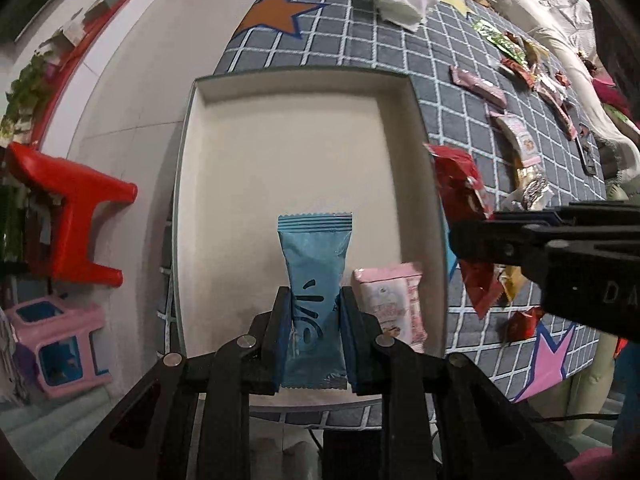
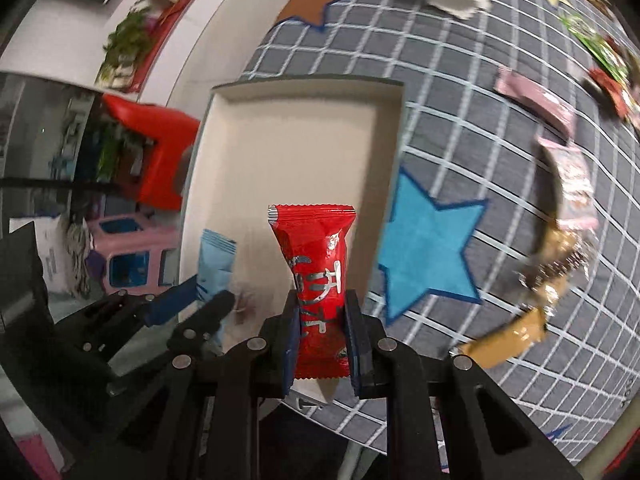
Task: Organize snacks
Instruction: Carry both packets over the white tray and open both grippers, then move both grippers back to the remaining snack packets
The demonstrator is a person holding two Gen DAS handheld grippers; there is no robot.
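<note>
Grey checked surface point(image 1: 360, 56), scattered with snacks around white box point(image 1: 296, 92). Left tongs point(image 1: 314, 340) clamped on blue packet point(image 1: 314, 280) above box floor, beside pink packet point(image 1: 394, 300). Right tongs point(image 2: 322, 344) clamped on red packet point(image 2: 316, 264), over box's near right edge.

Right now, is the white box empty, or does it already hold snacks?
Not empty. A pink snack packet lies on the white box floor in the near right corner; the rest is bare.

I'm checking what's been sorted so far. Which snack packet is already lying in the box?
The pink packet, lying in the box near its right wall. The blue packet is clamped in the left gripper; the red packet is in the right gripper.
</note>
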